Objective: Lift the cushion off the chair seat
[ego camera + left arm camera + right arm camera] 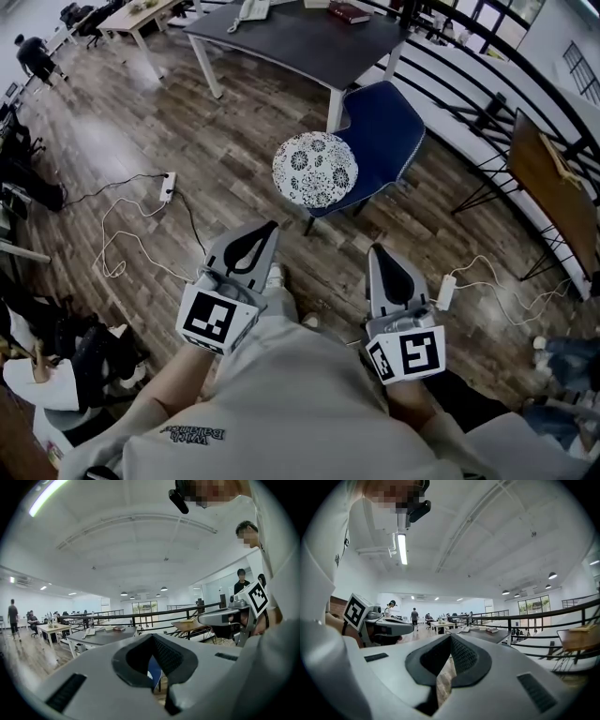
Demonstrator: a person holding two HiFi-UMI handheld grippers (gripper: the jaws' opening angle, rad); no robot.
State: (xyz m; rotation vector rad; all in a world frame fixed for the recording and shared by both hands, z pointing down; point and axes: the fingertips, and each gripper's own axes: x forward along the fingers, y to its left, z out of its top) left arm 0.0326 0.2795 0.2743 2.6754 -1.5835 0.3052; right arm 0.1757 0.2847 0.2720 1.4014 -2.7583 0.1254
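A round white cushion (315,169) with a dark floral pattern lies on the seat of a blue chair (386,131). Both grippers are held low in front of the person, well short of the chair and apart from the cushion. My left gripper (271,226) points up towards the cushion with its jaws together and nothing in them. My right gripper (376,248) is beside it, also shut and empty. In the left gripper view a sliver of the blue chair (153,672) shows through the gap behind the closed left gripper (152,637). The right gripper (451,637) looks along the floor.
A dark table (300,42) stands just behind the chair. A black railing (487,84) runs along the right, with a wooden board on a stand (544,169). Power strips (169,186) and white cables lie on the wooden floor left and right.
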